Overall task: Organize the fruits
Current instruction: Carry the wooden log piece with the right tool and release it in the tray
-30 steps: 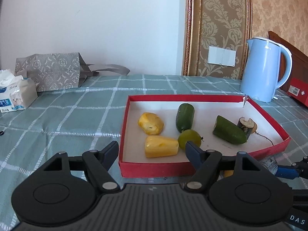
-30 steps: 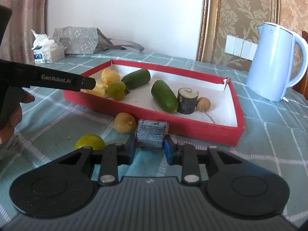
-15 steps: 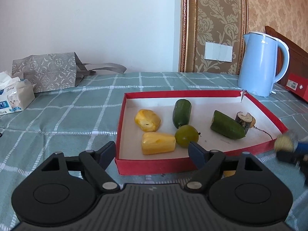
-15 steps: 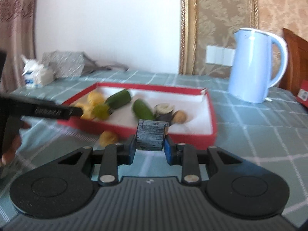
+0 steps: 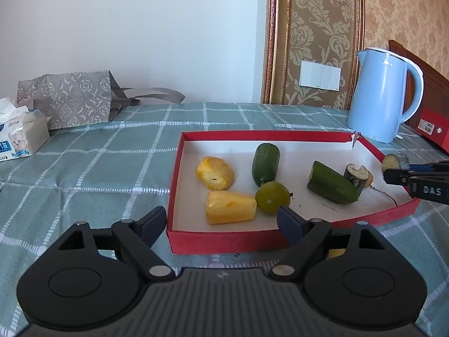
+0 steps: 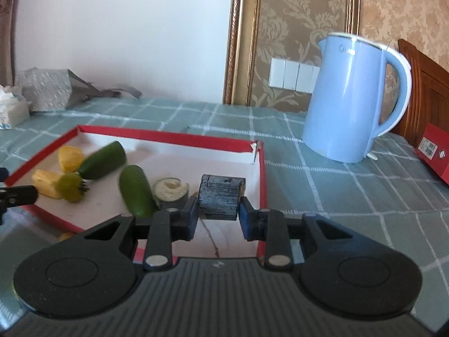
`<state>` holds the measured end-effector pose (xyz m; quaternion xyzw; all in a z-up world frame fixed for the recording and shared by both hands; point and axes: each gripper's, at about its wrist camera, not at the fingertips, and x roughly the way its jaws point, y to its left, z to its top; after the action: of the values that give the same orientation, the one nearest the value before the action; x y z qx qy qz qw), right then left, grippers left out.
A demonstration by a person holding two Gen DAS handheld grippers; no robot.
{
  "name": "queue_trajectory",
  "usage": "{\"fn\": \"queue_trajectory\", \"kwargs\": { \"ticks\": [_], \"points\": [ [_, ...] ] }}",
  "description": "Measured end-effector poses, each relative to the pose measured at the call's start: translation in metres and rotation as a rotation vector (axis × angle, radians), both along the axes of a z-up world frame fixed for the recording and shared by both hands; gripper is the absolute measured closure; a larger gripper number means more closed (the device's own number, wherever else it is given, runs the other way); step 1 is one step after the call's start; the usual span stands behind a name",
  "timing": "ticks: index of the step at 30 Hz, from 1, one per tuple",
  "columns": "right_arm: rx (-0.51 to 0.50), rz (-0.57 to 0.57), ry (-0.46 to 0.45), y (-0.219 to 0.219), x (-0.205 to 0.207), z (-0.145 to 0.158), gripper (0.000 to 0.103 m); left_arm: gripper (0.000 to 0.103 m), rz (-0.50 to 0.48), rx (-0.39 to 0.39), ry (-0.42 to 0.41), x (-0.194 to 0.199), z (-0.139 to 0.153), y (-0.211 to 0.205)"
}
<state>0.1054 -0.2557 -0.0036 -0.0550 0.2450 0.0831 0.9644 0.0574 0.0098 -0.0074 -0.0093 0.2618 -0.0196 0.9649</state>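
- Two cucumber pieces, two yellow chunks, one green fruit in my red tray;
- my left gripper is spreading, empty; my right gripper pinches one dark block

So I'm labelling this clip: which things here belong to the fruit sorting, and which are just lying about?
Part of the job:
- red tray
- yellow pieces
- green round fruit
- two green halves
- dark-skinned chunk held in right gripper

Lying about:
- blue kettle
- tissue pack
- gift bag
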Motion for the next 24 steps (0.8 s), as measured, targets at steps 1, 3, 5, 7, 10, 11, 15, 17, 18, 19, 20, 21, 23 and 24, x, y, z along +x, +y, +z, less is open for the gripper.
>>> {"fn": "queue_trajectory", "kwargs": {
  "ticks": [1, 3, 5, 7, 10, 11, 15, 17, 18, 19, 20, 21, 23, 24],
  "points": [
    [0.002, -0.001, 0.013, 0.000, 0.003, -0.002, 0.074, 0.017, 0.000, 0.000, 0.000, 0.000, 0.000, 0.000],
    [-0.005, 0.001, 0.043, 0.001, 0.009, -0.006, 0.074, 0.017, 0.000, -0.001, 0.001, 0.001, 0.000, 0.000],
    [-0.015, 0.000, 0.057, 0.002, 0.010, -0.011, 0.074, 0.017, 0.000, -0.001, 0.001, 0.001, -0.001, 0.001],
    [-0.025, -0.002, 0.075, 0.004, 0.014, -0.014, 0.074, 0.016, 0.000, -0.002, 0.001, 0.002, -0.001, 0.001],
    [-0.008, -0.002, 0.096, 0.001, 0.021, -0.015, 0.074, 0.015, 0.000, -0.001, 0.000, 0.001, -0.001, 0.001],
    [-0.007, 0.002, 0.100, 0.001, 0.024, -0.016, 0.072, 0.015, -0.001, 0.000, 0.000, 0.001, 0.000, 0.001],
    [0.009, 0.040, 0.067, 0.002, 0.016, -0.015, 0.026, 0.015, -0.002, -0.002, 0.000, 0.001, -0.001, 0.001],
    [0.016, 0.053, 0.011, 0.004, 0.000, -0.010, 0.010, 0.015, -0.002, -0.006, -0.001, 0.000, -0.001, 0.001],
    [-0.001, 0.038, -0.027, 0.007, -0.010, -0.007, 0.000, 0.015, -0.002, -0.008, -0.002, -0.001, -0.001, 0.000],
    [-0.026, 0.025, -0.076, 0.010, -0.020, -0.005, 0.000, 0.014, 0.000, -0.009, -0.006, -0.002, -0.001, -0.001],
    [-0.057, 0.019, -0.132, 0.013, -0.031, -0.003, 0.000, 0.014, 0.001, -0.008, -0.009, -0.004, -0.001, -0.002],
    [-0.083, 0.010, -0.176, 0.015, -0.041, -0.001, 0.000, 0.014, -0.002, -0.002, -0.012, -0.005, -0.001, -0.003],
    [-0.086, 0.004, -0.224, 0.016, -0.055, 0.000, 0.000, 0.012, -0.012, 0.011, -0.019, -0.008, 0.000, -0.007],
    [-0.072, 0.012, -0.235, 0.015, -0.061, 0.001, 0.000, 0.012, -0.019, 0.022, -0.024, -0.010, -0.001, -0.010]
  ]
}}
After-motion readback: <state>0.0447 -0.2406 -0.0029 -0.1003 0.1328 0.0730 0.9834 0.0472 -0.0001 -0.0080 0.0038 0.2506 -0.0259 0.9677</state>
